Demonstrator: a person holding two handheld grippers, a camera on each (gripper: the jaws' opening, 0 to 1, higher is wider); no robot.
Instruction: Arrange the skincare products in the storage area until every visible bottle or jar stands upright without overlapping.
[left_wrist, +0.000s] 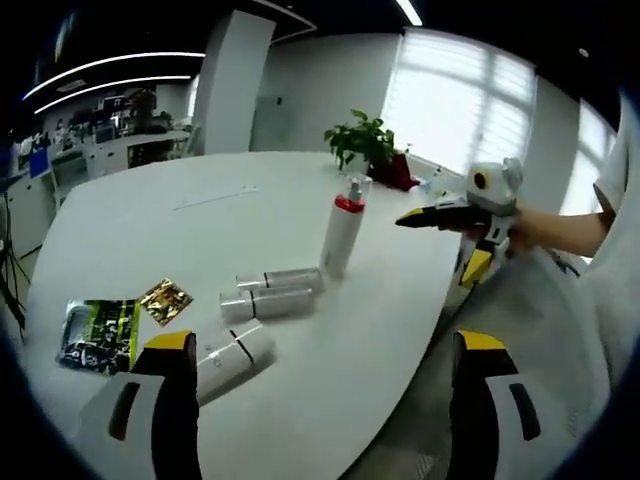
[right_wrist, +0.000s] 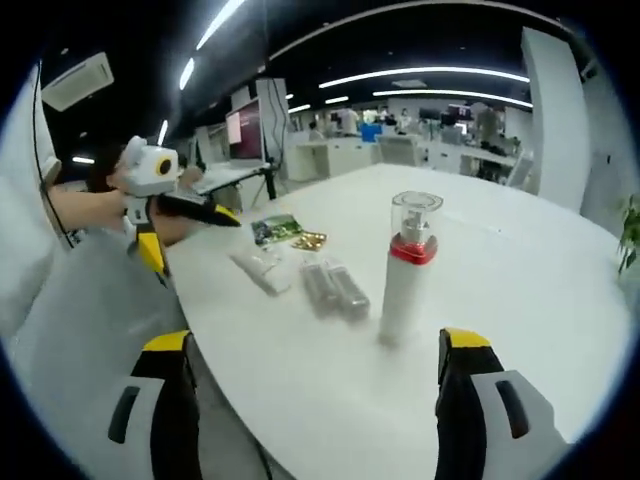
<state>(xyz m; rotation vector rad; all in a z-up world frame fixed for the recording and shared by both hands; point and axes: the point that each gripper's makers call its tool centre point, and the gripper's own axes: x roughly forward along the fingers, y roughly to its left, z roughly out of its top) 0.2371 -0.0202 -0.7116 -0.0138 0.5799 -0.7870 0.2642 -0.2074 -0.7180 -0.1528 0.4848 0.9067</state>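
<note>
A white bottle (left_wrist: 342, 235) (right_wrist: 408, 270) with a red collar and clear cap stands upright on the white table (left_wrist: 150, 230) (right_wrist: 520, 260). Two silver bottles (left_wrist: 280, 281) (left_wrist: 265, 302) lie on their sides next to each other, seen again in the right gripper view (right_wrist: 320, 285) (right_wrist: 348, 288). A white tube (left_wrist: 232, 358) (right_wrist: 260, 270) lies flat nearer the table edge. My left gripper (left_wrist: 325, 400) is open above the edge, the tube beside its left jaw. My right gripper (right_wrist: 318, 400) is open, short of the upright bottle. Each gripper also appears in the other view (left_wrist: 405, 220) (right_wrist: 228, 218), hand-held off the table's edge.
A gold packet (left_wrist: 166, 301) (right_wrist: 308, 241) and a green-black sachet (left_wrist: 98, 335) (right_wrist: 275, 229) lie flat past the tube. A potted plant (left_wrist: 365, 140) stands at the far edge. The table's curved edge runs below both grippers, with grey floor beyond. Office desks fill the background.
</note>
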